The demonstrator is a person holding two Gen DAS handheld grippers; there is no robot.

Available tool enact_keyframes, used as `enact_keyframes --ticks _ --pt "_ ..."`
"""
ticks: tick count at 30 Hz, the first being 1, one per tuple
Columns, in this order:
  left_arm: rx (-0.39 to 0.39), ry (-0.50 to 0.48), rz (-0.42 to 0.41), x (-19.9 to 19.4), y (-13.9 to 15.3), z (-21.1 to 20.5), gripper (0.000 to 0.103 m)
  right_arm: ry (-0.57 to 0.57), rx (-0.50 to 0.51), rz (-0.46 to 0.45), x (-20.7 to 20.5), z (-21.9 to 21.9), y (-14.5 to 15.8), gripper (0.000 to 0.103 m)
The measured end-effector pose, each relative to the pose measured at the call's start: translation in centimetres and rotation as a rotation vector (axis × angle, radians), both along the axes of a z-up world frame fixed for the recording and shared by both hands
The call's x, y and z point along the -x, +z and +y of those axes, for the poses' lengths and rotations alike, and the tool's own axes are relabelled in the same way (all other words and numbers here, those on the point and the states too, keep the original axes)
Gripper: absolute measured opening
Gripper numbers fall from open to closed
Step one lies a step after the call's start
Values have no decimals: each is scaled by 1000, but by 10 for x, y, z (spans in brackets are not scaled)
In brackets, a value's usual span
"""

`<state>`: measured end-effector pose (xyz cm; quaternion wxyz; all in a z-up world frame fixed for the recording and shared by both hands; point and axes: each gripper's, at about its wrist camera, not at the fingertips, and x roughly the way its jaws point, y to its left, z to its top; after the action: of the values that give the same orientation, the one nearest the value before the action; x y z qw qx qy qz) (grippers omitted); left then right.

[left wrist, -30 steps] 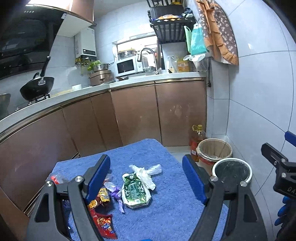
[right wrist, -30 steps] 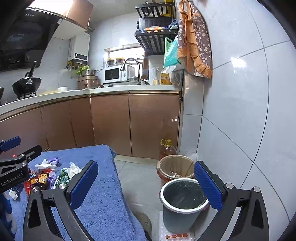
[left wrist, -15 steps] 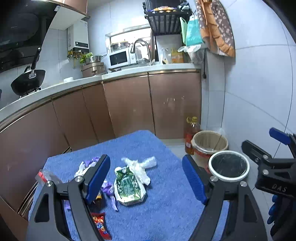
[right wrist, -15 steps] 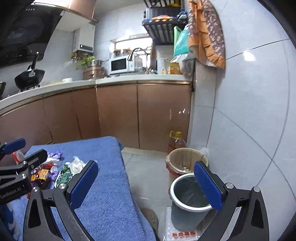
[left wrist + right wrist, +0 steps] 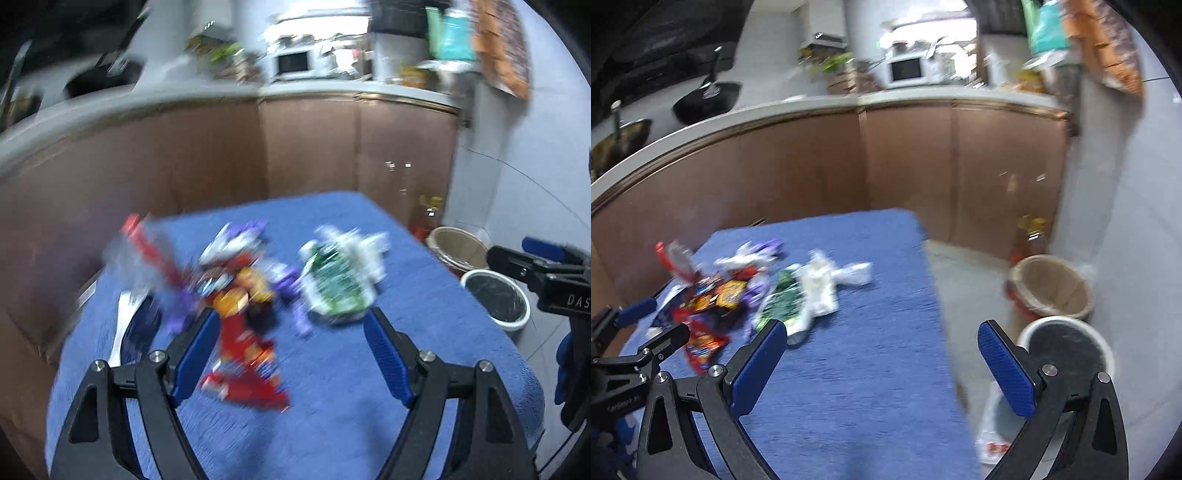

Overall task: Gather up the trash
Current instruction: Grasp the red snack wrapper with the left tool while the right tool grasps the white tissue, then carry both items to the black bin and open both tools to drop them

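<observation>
A pile of trash lies on a blue towel-covered table (image 5: 332, 417): red and orange snack wrappers (image 5: 240, 306), purple wrappers (image 5: 236, 240), a green packet (image 5: 332, 288) with crumpled white plastic (image 5: 362, 247), and a dark blue packet (image 5: 136, 332). My left gripper (image 5: 291, 354) is open and empty, just above the near side of the pile. My right gripper (image 5: 882, 369) is open and empty over the table's right edge; the pile (image 5: 720, 291) is to its left. A white bin with a black liner (image 5: 1067, 354) stands on the floor at the right.
A beige-lined bin (image 5: 1049, 288) and an oil bottle (image 5: 1027, 236) stand behind the white bin by the tiled wall. Brown kitchen cabinets (image 5: 905, 166) run behind the table. Both views are motion-blurred.
Both grippers have swung left and tipped down toward the table. The trash pile now sits larger and nearer between the left gripper's fingers. Both stay open.
</observation>
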<state>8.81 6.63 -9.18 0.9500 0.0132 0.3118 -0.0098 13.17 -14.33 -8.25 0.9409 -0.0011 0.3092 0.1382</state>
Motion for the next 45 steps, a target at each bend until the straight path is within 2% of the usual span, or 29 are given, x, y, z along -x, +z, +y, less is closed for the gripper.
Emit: enact_keyframes --ticks 2,4,6,7,8,11,13,15,19,20,22,24,29,37,41,45 --pt "46 52 34 -1 -9 24 79 80 -39 62 -13 14 -10 102" --pt "66 78 54 -3 -14 38 78 146 -81 125 -27 25 -21 94" --pt "86 92 71 -7 -18 48 78 206 -122 194 -41 37 -33 74" --pt "90 92 75 -9 -18 49 78 229 -136 223 -50 43 -40 70" --pt "91 89 78 -10 -19 51 78 242 -148 241 -57 47 -43 66" --pt "94 81 84 -15 -23 56 77 244 -164 249 -77 53 -46 61" --pt "98 73 99 -21 -28 56 64 250 -146 232 -89 59 -44 59" --pt "108 67 119 -27 -32 56 56 262 -131 228 -101 68 -45 53" --pt "128 64 150 -35 -41 59 52 272 -87 246 -121 79 -55 46" --pt "131 62 157 -36 -43 59 50 274 -85 257 -123 80 -59 40" --pt "153 46 180 -38 -48 60 34 275 -81 282 -130 82 -68 29" --pt "182 24 197 -39 -50 60 21 274 -87 291 -133 81 -73 8" --pt "209 33 188 -32 -43 60 10 286 -117 247 -117 68 -59 7" --pt "208 0 155 -8 -9 46 7 294 -193 170 -67 29 -26 7" --pt "195 -83 151 -15 13 15 6 210 -235 128 -44 -16 -14 7" --pt "217 -239 142 -54 41 -49 6 54 -246 98 -32 -82 -11 7"
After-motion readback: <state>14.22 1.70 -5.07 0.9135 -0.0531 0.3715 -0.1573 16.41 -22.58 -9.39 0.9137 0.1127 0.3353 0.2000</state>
